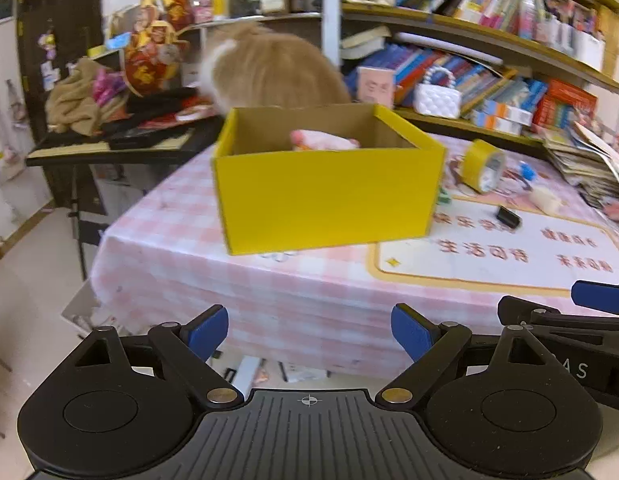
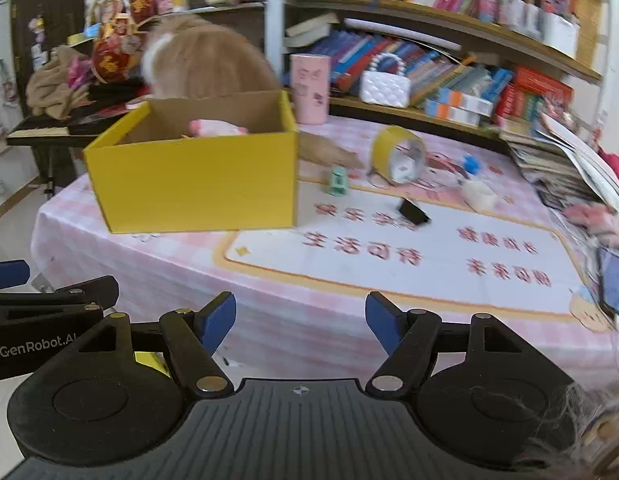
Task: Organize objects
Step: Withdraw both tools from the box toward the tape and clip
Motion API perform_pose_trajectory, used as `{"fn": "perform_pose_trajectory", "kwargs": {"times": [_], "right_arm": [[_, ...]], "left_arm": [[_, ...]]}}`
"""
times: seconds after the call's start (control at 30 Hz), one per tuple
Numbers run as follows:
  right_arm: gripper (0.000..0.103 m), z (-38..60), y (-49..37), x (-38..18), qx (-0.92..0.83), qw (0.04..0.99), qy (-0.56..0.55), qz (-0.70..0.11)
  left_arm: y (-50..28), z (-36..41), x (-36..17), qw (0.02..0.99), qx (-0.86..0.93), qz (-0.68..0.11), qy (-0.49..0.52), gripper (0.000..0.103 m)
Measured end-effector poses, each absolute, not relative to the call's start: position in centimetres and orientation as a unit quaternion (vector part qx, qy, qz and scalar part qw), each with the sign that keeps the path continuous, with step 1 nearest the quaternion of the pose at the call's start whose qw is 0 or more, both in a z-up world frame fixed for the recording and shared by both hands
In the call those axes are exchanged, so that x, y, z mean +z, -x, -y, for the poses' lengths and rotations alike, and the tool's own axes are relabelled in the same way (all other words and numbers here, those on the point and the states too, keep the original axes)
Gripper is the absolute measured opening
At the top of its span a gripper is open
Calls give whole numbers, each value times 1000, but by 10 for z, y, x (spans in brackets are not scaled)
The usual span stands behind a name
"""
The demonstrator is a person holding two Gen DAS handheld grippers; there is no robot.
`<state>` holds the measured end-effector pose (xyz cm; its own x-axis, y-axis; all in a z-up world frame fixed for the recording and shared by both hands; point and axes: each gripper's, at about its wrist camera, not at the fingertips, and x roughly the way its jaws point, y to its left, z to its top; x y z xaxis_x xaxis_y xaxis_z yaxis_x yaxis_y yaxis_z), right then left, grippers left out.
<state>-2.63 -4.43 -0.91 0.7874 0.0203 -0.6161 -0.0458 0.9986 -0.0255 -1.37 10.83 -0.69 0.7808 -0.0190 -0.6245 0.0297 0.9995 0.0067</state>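
Observation:
A yellow open box [image 1: 329, 196] [image 2: 193, 184] stands on the pink checked table, with a pink soft item [image 1: 323, 140] [image 2: 217, 127] inside. To its right lie a roll of yellow tape [image 1: 482, 165] [image 2: 398, 155], a black binder clip [image 1: 508, 217] [image 2: 413, 211], a green clip [image 2: 338, 180], a small blue piece [image 2: 471, 163] and a white piece [image 2: 479, 195]. My left gripper [image 1: 309, 338] is open and empty, in front of the table's near edge. My right gripper [image 2: 300, 322] is open and empty, beside it.
A ginger cat [image 1: 269, 68] [image 2: 201, 60] sits behind the box, paw stretched toward the tape. A pink cup [image 2: 309, 88] stands behind the box. Bookshelves [image 2: 449, 20] and a stack of magazines [image 2: 557, 164] line the far and right sides. A white printed mat [image 2: 409, 256] covers the table.

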Motion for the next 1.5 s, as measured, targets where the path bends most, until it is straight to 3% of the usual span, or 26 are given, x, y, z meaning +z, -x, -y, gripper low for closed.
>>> {"fn": "perform_pose_trajectory", "kwargs": {"times": [0.73,1.5], "right_arm": [[72,146,39,-19,-115,930,-28,-348],[70,261,-70,-19,-92,932,-33,-348]], "left_arm": [[-17,1,-16,925,-139,-348,-62,91],[-115,106,-16,929,-122,-346,-48,89]]}}
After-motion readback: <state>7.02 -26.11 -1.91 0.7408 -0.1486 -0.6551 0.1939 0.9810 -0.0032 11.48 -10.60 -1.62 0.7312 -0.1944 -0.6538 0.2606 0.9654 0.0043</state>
